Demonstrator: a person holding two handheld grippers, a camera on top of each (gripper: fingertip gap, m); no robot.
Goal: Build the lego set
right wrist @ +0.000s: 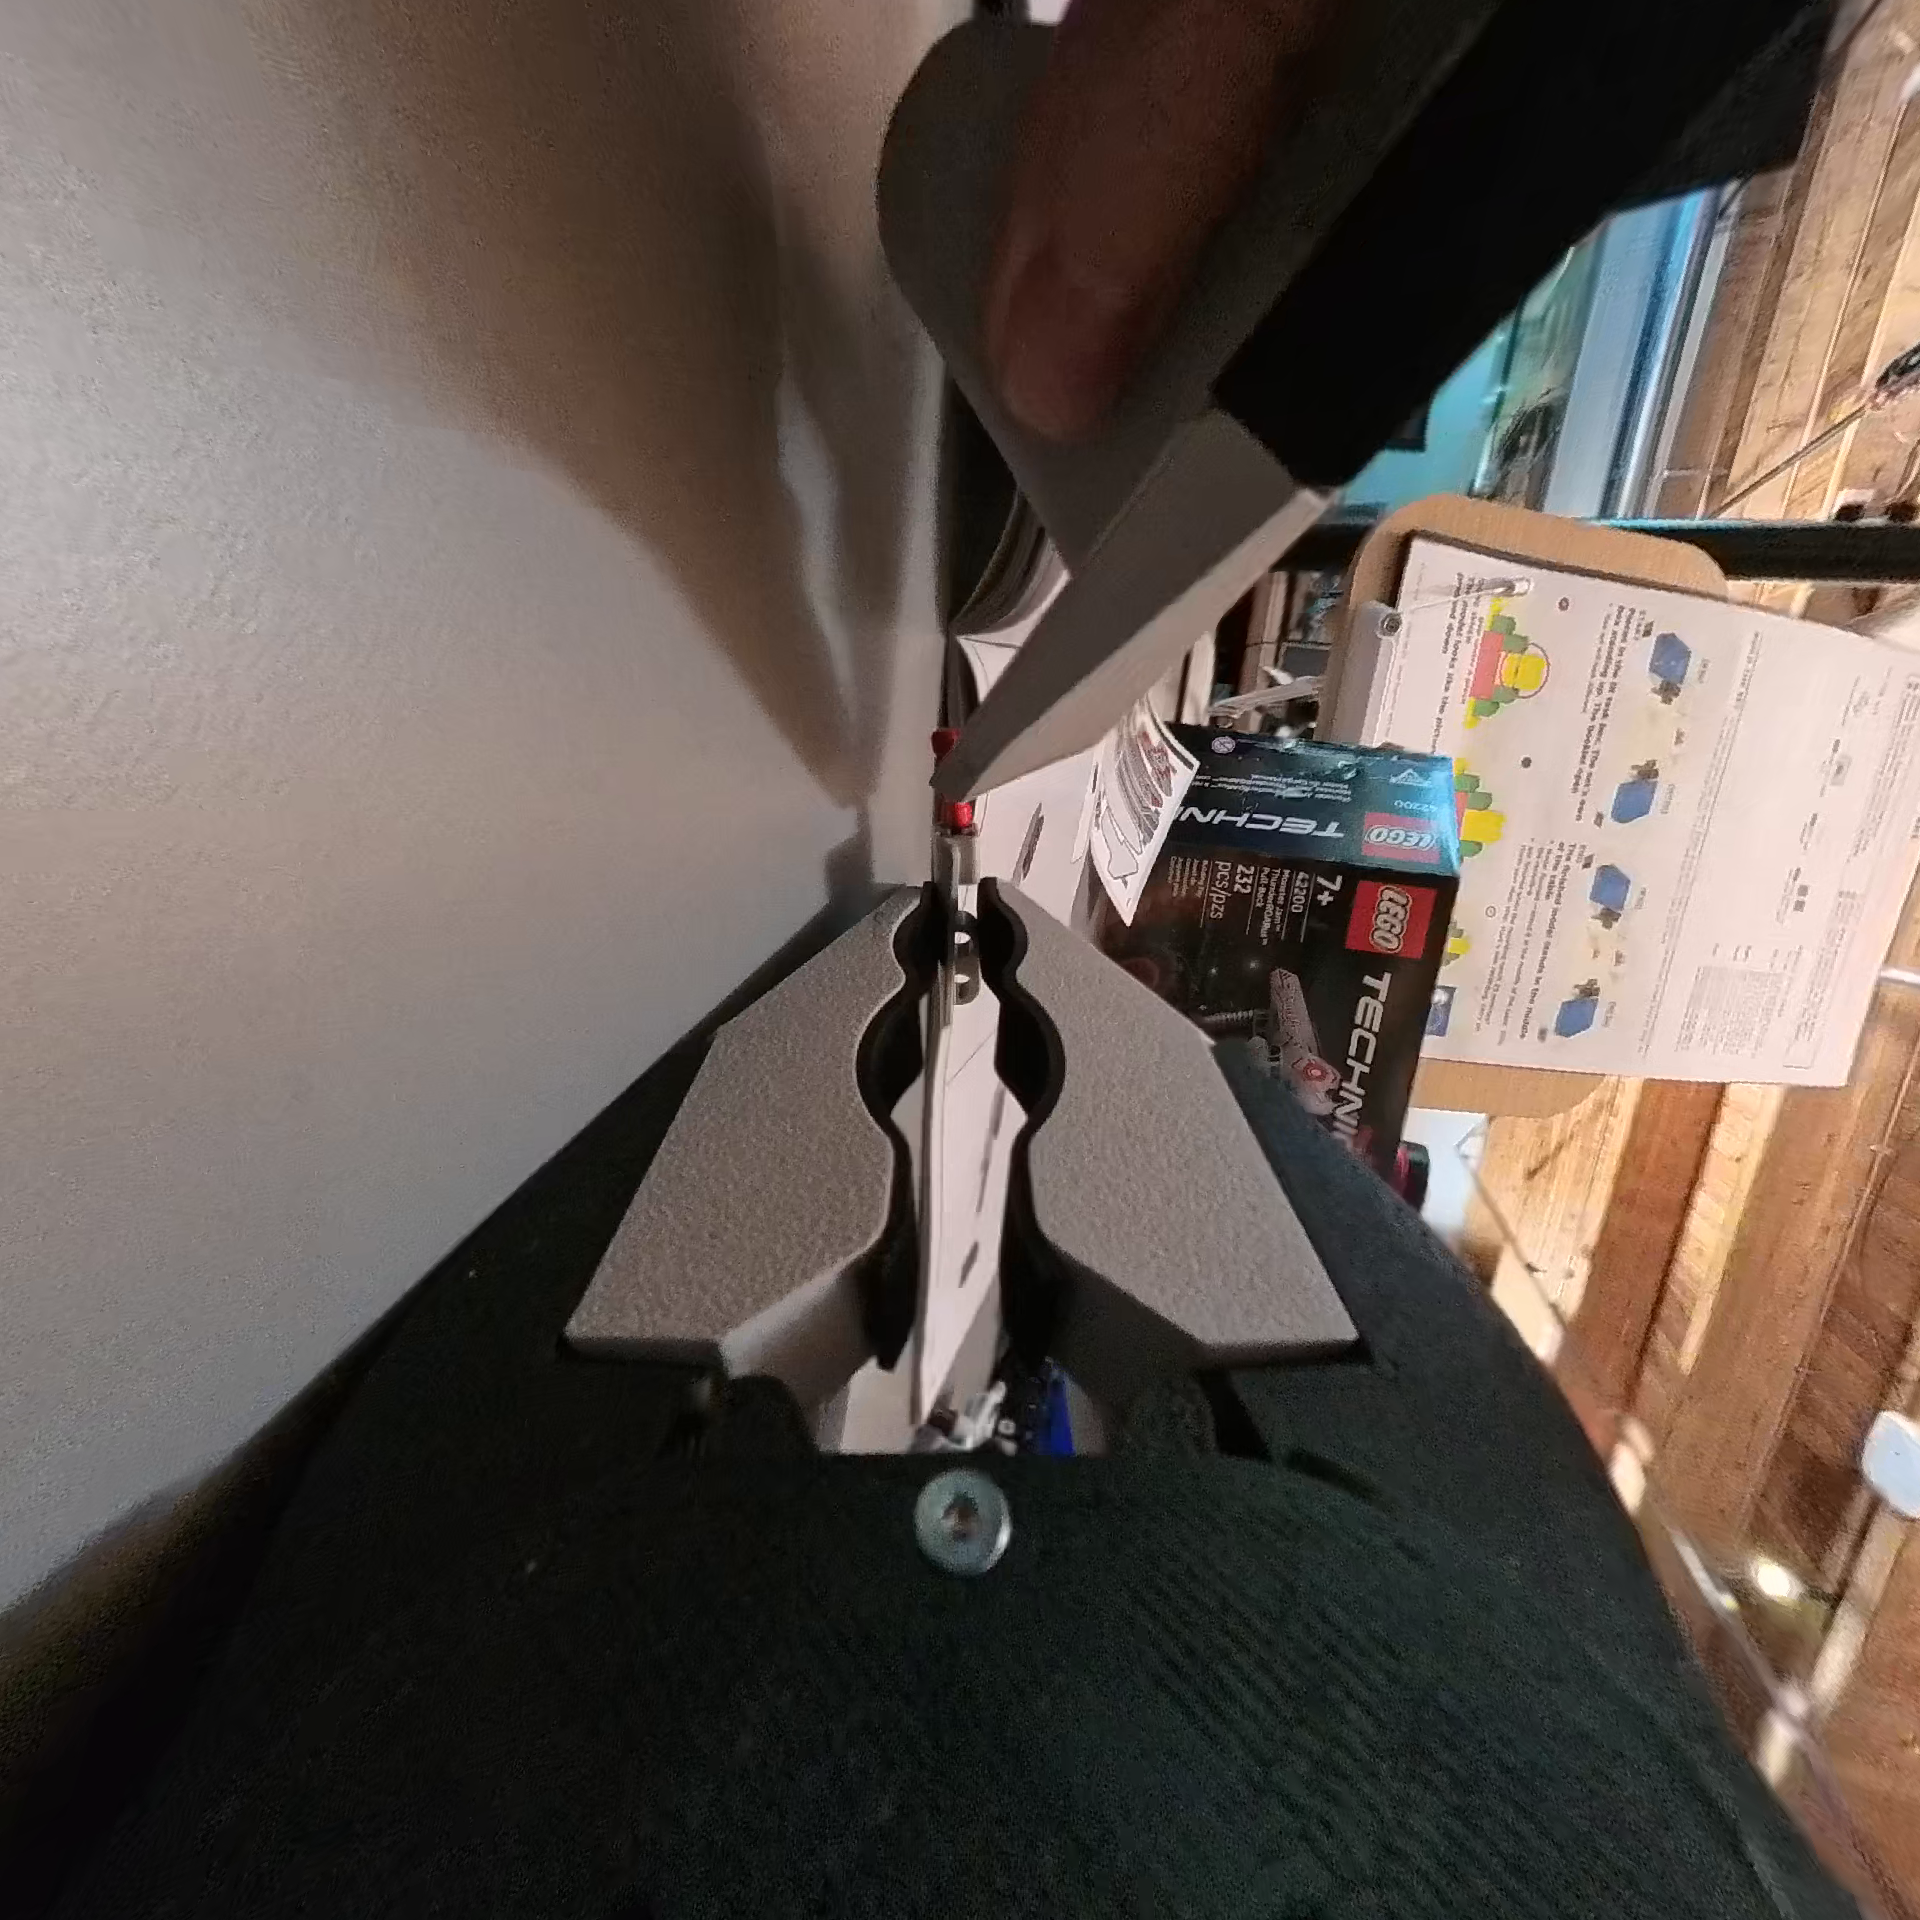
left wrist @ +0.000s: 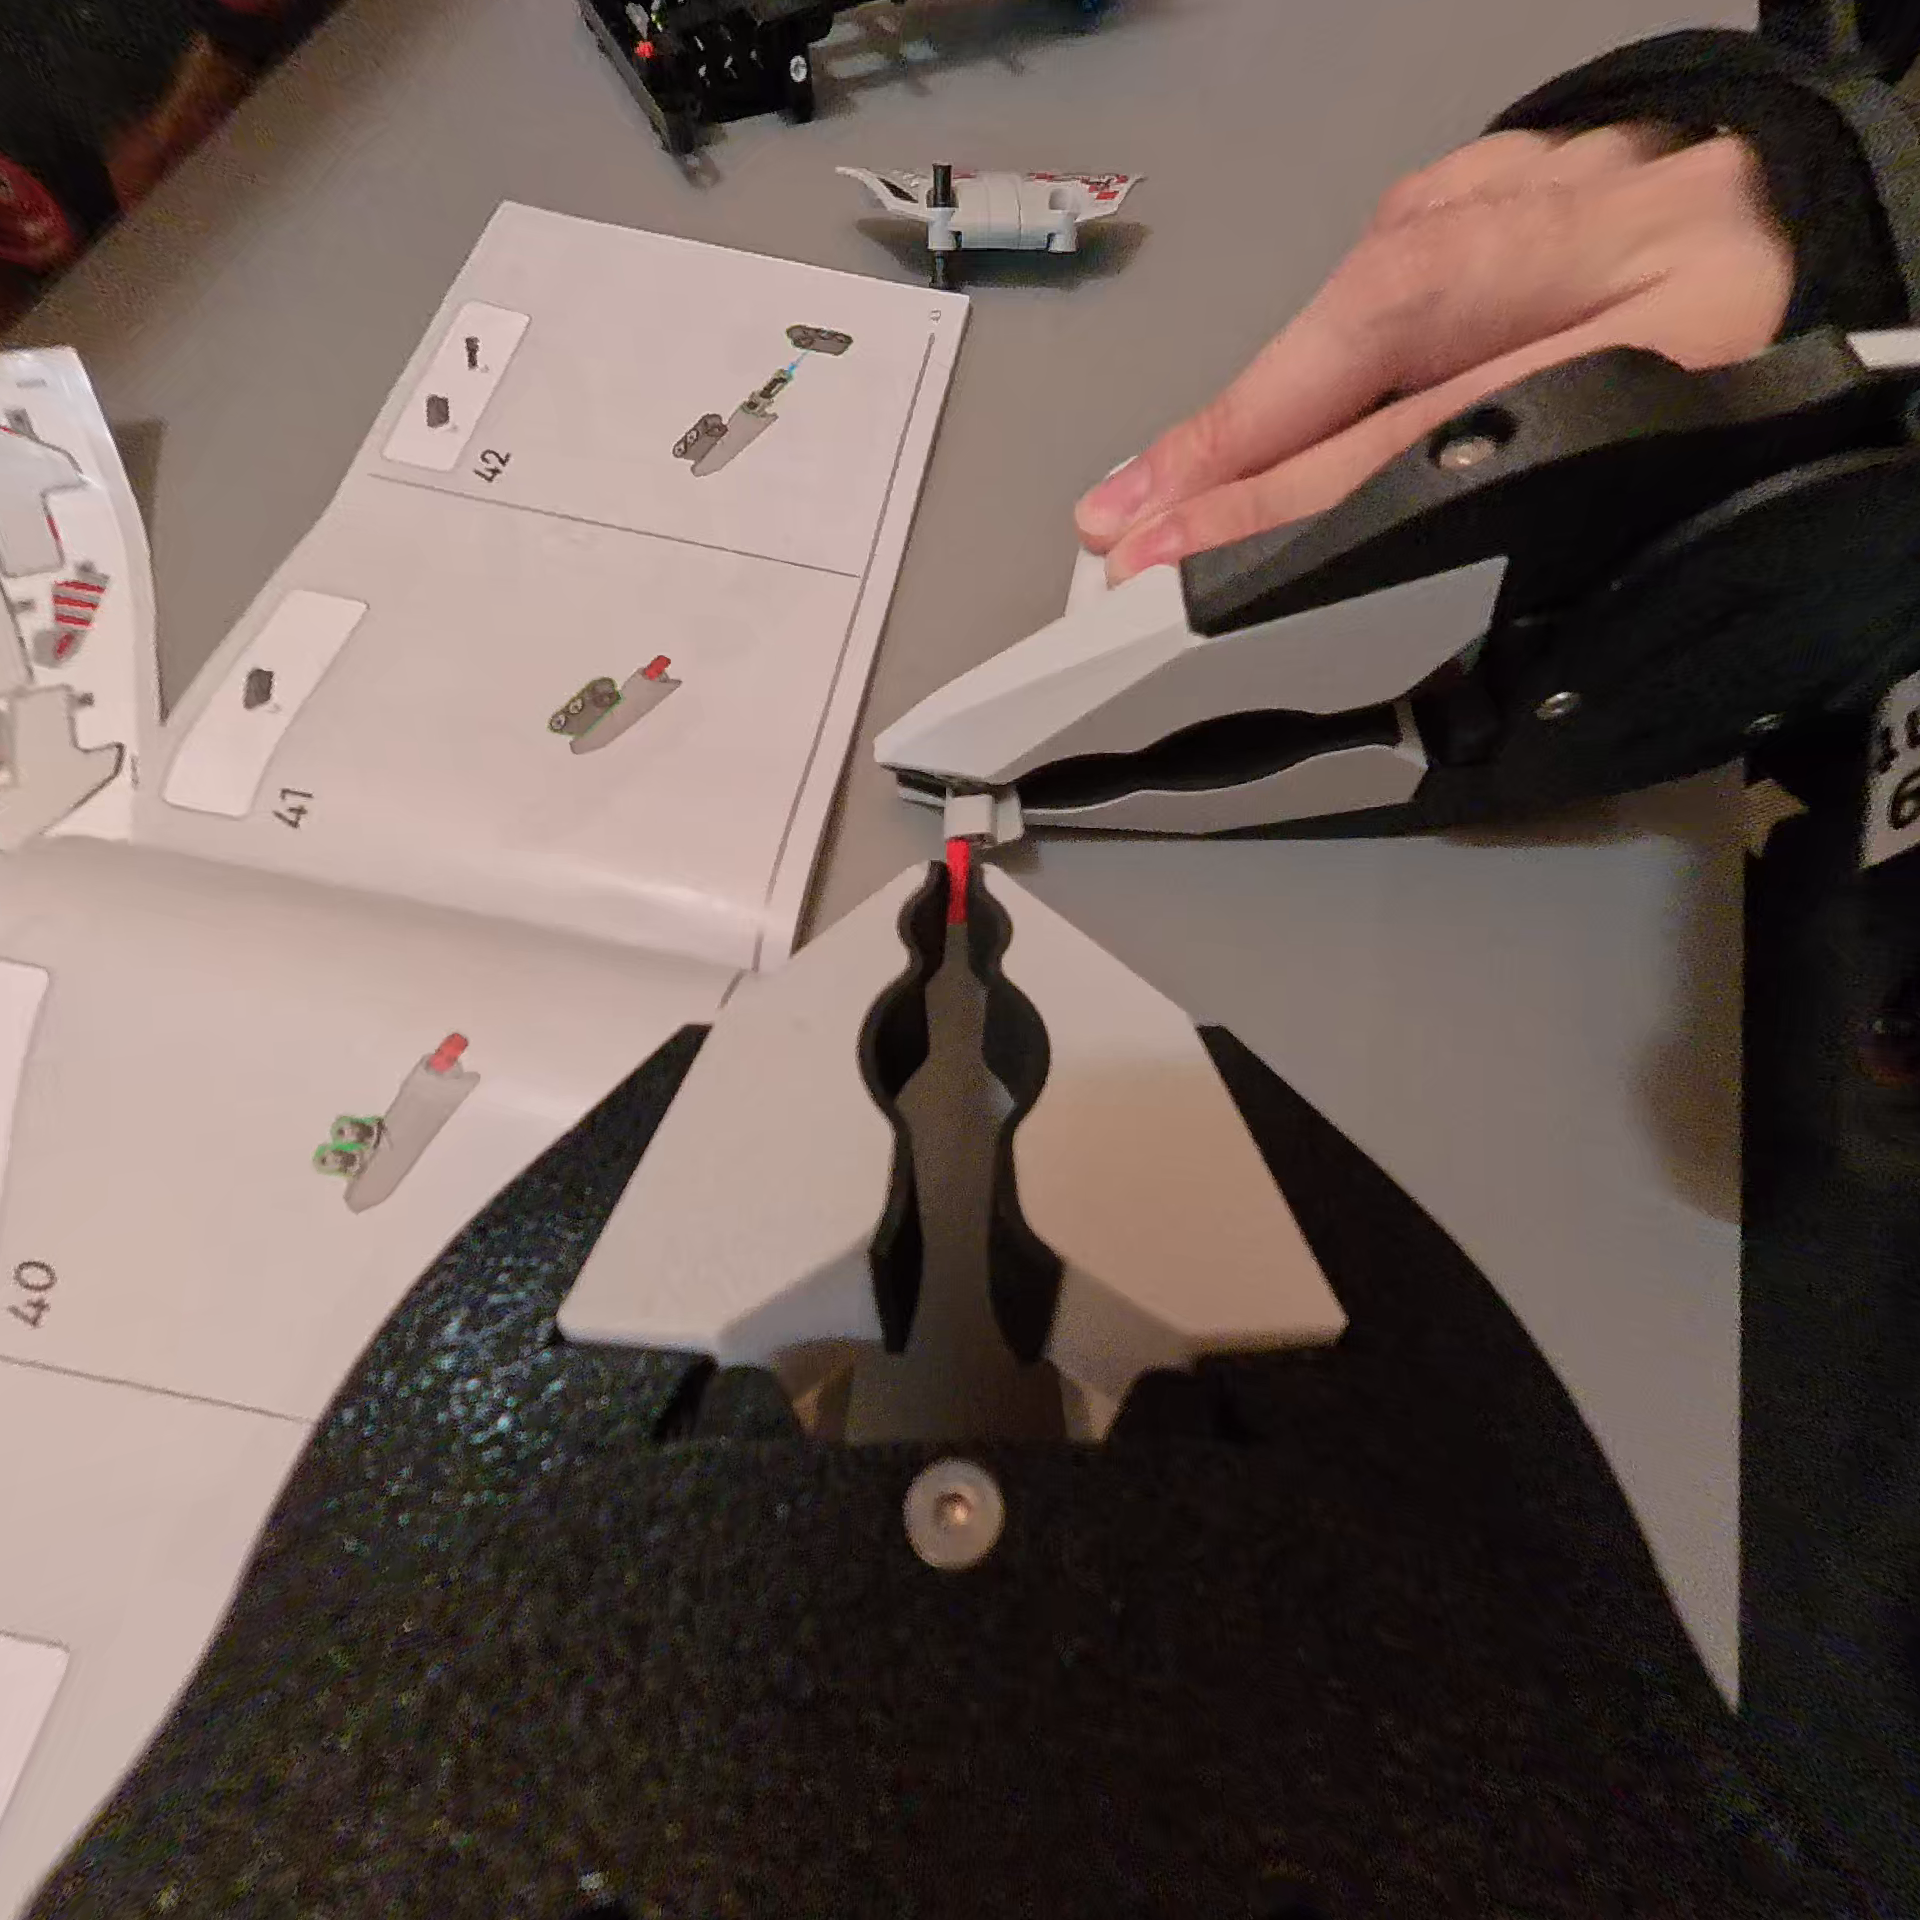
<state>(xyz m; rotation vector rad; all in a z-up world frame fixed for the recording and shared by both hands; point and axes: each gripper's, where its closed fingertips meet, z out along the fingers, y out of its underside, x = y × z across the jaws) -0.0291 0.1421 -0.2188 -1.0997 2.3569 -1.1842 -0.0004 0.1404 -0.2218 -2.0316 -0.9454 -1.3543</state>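
Pinching a red pin [left wrist: 958, 881] at our left gripper [left wrist: 961, 883] fingertips, we meet the grey piece [left wrist: 977, 816] clamped in our right gripper [left wrist: 951, 795] above the table [left wrist: 1351, 935]; their joint is hard to make out beside the booklet [left wrist: 582, 623].

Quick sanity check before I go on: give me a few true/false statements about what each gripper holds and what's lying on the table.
1. The left gripper is shut on a red pin. True.
2. The right gripper is open and empty. False: it is shut on a grey piece.
3. The red pin meets the grey piece end to end. True.
4. The instruction booklet is closed. False: it lies open on the table.
5. A white winged sub-assembly lies beyond the booklet. True.
6. The set's box lies flat under the booklet. False: it stands behind it.
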